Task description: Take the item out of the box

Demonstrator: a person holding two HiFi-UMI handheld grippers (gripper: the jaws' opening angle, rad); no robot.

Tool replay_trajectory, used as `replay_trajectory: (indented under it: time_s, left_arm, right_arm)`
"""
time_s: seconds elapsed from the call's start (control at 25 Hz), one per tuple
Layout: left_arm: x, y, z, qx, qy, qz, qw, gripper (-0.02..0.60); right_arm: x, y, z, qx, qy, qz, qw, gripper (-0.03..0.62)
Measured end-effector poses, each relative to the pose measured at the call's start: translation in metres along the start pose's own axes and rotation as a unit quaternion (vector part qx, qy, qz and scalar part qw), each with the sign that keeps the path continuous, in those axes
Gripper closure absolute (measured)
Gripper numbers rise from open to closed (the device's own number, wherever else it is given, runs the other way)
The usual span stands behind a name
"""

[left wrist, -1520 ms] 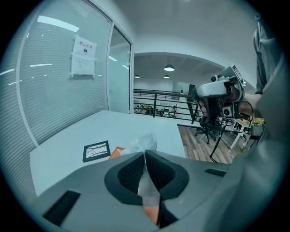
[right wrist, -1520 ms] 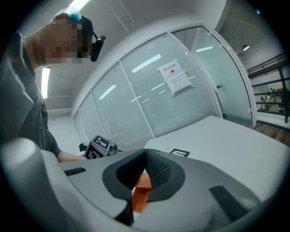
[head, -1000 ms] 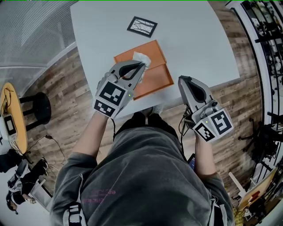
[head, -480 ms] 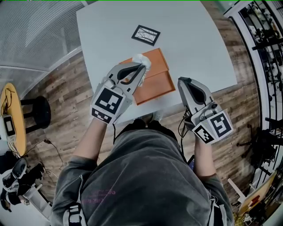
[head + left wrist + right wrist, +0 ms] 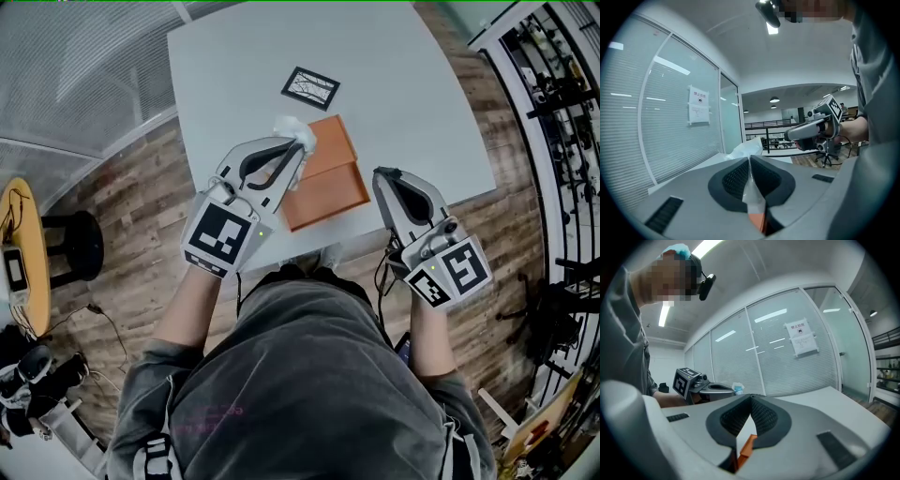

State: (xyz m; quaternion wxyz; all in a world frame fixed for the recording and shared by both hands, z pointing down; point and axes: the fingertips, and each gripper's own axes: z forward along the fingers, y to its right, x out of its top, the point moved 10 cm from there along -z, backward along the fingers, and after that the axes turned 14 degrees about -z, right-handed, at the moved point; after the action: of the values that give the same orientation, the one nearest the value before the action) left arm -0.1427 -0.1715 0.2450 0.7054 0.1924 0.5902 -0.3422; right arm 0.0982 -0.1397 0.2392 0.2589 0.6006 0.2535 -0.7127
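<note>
- A pale table (image 5: 412,84) stands on a wood-plank floor beside a glass office wall with blinds. A black-framed card (image 5: 310,86) lies toward the table's far side.
- Left gripper (image 5: 301,146): its jaws are pinched nearly together on a thin fold of the item (image 5: 292,130), a crumpled white packet of clear film. Seen from the head, the item hangs over the far-left corner of the box (image 5: 330,178), apparently lifted clear of it.
- In the left gripper view the film runs up between the pads and the packet's bulk billows just past the tips (image 5: 742,151).
- Handling, as a judgement: the item looks very light, soft and crinkly, with slick film that could slide out of a weak pinch. A fold or a bunched edge is the sensible place to take it, as here. The contents cannot be made out, so squeezing the middle seems unwise.
- The flat orange box rests on the table's near part, between the two grippers.
- Right gripper (image 5: 380,174): its jaws are closed tip to tip with nothing between them. It is held just beside the box's right edge, apart from the item.
</note>
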Motion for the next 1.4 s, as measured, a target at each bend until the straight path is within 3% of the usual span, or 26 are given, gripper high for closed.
replay_trajectory:
  time_s: [0.4,0.68,1.4]
  left_arm:
    - [0.014,0.0,-0.017,0.004,0.039,0.012,0.9992,0.555]
    - [0.015,-0.001,-0.019,-0.002,0.068,-0.02,0.9975,0.555]
    - [0.003,-0.008,-0.018,-0.006,0.067,-0.041,0.9969,0.555]
  right_arm:
    - [0.014,-0.006,0.006,0.01,0.006,-0.024,1.0,0.589]
    - [0.018,-0.004,0.008,0.021,0.005,-0.032,0.999,0.59]
    - [0.02,-0.008,0.019,0.039,0.005,-0.042,0.998,0.591]
